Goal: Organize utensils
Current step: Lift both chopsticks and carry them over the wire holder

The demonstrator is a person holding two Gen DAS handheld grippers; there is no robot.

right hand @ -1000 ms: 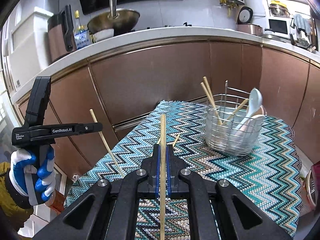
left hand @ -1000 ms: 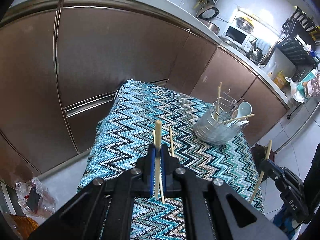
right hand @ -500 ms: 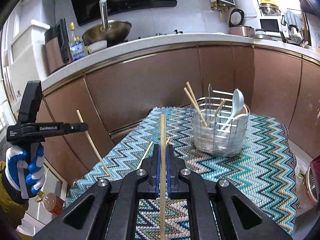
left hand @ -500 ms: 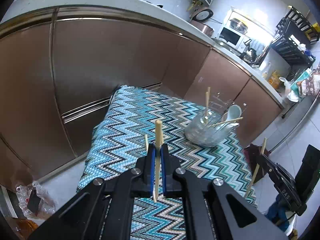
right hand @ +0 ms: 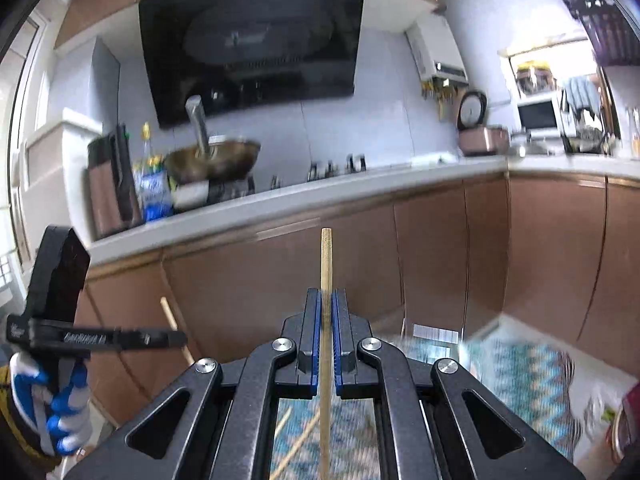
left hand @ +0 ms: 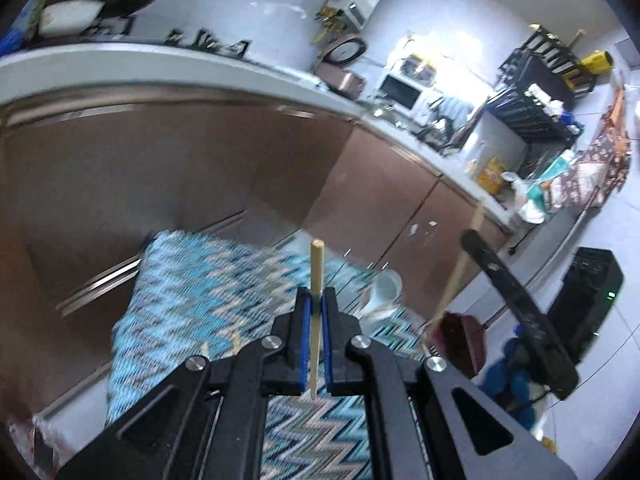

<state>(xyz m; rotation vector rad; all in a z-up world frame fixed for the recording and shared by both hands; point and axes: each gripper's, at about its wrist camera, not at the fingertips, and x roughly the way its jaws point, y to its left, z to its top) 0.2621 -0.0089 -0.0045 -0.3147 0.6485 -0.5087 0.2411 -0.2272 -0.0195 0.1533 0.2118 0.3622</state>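
We've got both tools clamped tight: left gripper pinching one chopstick, right gripper pinching another chopstick, both held above the zigzag cloth.

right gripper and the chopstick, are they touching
Touching. The right wrist view shows the right gripper with its blue pads closed tight on both sides of the chopstick.

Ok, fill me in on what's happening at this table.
A person is sorting utensils with a handheld gripper in each hand. The left gripper is shut on one chopstick, and the right gripper is shut on another chopstick. Both are held up above the zigzag cloth. More loose chopsticks lie on the cloth. A white spoon shows beyond the left gripper, but the picture is blurred.
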